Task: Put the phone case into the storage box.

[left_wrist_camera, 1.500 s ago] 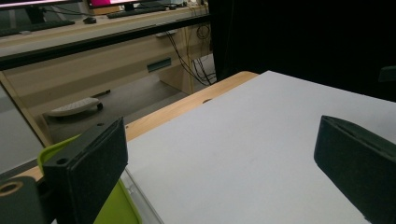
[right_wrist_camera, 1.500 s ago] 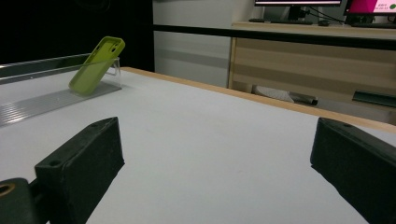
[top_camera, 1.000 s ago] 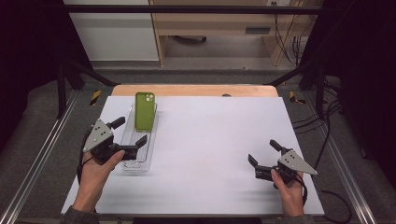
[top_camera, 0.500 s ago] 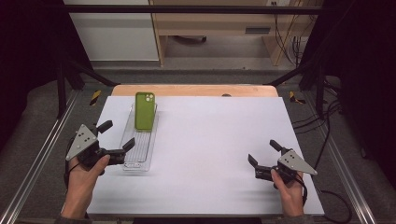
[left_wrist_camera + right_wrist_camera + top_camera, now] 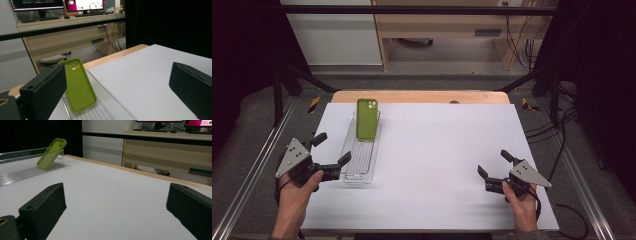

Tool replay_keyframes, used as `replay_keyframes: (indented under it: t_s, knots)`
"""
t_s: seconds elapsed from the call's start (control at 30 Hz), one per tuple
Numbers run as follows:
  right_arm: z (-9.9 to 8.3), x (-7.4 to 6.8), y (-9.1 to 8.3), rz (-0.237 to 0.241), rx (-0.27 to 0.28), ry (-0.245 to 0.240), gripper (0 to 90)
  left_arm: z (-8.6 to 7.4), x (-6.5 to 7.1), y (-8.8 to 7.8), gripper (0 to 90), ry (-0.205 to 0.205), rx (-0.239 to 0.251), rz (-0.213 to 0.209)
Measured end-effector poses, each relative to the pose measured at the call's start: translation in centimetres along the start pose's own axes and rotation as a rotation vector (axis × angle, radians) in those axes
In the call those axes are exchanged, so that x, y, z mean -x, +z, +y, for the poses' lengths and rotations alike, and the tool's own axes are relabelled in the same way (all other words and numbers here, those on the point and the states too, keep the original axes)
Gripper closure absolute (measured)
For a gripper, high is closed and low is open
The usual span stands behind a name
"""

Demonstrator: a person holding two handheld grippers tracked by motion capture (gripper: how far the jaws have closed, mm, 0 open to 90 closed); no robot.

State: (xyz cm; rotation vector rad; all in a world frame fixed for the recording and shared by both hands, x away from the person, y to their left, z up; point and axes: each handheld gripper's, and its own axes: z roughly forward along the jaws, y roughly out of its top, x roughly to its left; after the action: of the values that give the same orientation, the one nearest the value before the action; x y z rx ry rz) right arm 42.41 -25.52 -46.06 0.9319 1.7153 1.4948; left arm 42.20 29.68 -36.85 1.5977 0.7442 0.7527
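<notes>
Lengthwise, the green phone case [image 5: 367,118] leans camera-end up in the clear tray [image 5: 357,167]; both tools gape, empty.

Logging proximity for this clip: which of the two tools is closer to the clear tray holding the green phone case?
The left tool, beside the clear tray's near end. The right tool sits far across the white table. The green phone case leans at the tray's far end.

Each bare hand is being fitted with a black tool: the left tool [image 5: 331,155] and right tool [image 5: 493,164] are each being topped by a grey three-cornered plate with small holes, with blocky matte jaws.
</notes>
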Motion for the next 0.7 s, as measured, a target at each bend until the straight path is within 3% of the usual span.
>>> replay_keyframes:
  t_s: [0.7]
  knots:
    - [0.0,0.0,0.0,0.000,-0.002,-0.001,2.8,-1.9,-0.5,-1.5,0.9,0.009,0.037,0.016]
